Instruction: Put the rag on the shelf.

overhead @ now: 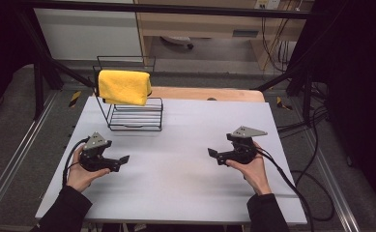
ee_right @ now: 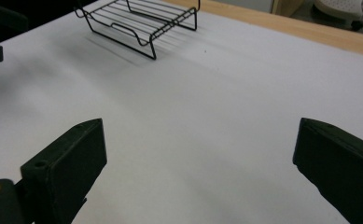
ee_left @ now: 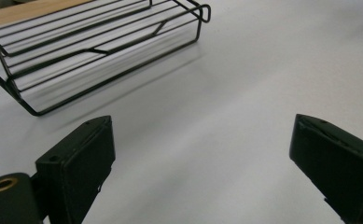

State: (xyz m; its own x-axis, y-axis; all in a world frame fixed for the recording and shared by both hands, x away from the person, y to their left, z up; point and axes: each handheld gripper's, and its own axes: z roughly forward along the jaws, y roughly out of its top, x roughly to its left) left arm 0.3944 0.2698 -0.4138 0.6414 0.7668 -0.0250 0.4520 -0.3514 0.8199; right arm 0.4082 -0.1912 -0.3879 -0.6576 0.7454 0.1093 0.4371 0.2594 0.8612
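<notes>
- A yellow cloth (overhead: 124, 87) is seen draped over the top rail of a black wire rack (overhead: 136, 117) near the table's (overhead: 185, 183) far left corner.
- The left gripper (overhead: 121, 161) is held nearer, the cloth lying beyond it; its jaws are spread wide, empty.
- The right gripper (overhead: 213, 155) is held towards the right edge, likewise wide open and empty.

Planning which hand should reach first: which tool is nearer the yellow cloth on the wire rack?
Left. The left tool sits just in front of the yellow cloth and wire rack; the right tool is farther off to the rack's right.
</notes>
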